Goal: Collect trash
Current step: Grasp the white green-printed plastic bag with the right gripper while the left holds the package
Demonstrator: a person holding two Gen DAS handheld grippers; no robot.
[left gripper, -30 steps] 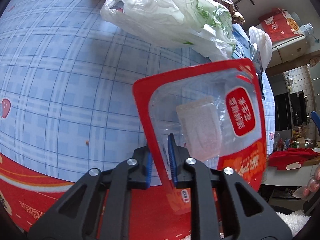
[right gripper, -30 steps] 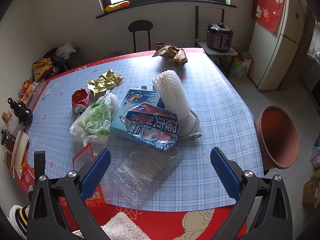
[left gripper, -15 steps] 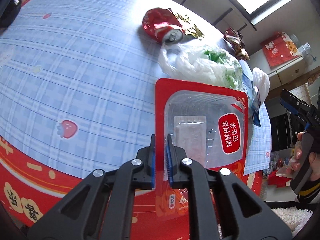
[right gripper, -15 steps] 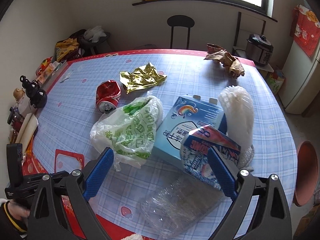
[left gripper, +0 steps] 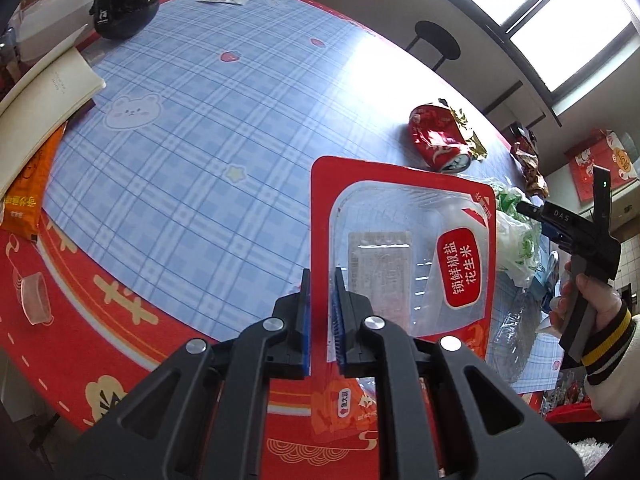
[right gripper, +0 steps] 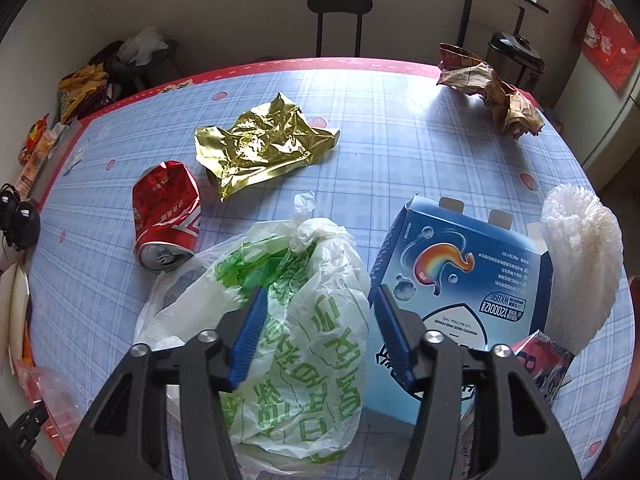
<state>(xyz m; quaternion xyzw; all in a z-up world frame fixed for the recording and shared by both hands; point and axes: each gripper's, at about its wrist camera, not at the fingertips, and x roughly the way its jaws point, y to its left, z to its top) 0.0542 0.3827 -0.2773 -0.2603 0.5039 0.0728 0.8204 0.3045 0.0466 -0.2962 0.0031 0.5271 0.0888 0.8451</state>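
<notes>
Left gripper (left gripper: 320, 312): jaws clamped on the lower edge of a red peanut packet (left gripper: 404, 256); the flat packet stands up from the jaws, its clear window toward the camera, held above the near edge of the surface.

Crushed red can (right gripper: 166, 214): lying on its side at the left of the trash cluster, open end toward the camera, beside the gold foil wrapper (right gripper: 260, 146) and well apart from both grippers.

Right gripper (right gripper: 318, 334): its jaws have just been closing and now stand partly apart, straddling the white plastic bag (right gripper: 304, 320) printed in green. The bag bulges up between the blue pads; whether they press it yet I cannot tell.

Key relation: the bag lies directly under and between the right jaws, its long axis running roughly toward and away from the camera, across the gap. The right hand is clearly the nearer one; the left is occupied and off to the side. Judged from this, the next step is finishing that squeeze on the bag.

Blue carton (right gripper: 460, 280): just right of the bag, close to the right-hand jaw; it could get nudged.

White foam netting (right gripper: 580, 264): touching the carton's right side.

Crumpled brown wrapper (right gripper: 492, 88): far right corner.

Surface (right gripper: 400, 152): blue checked cloth with a red border.

Room: a black stool (right gripper: 340, 4) beyond the far edge, window above.
</notes>
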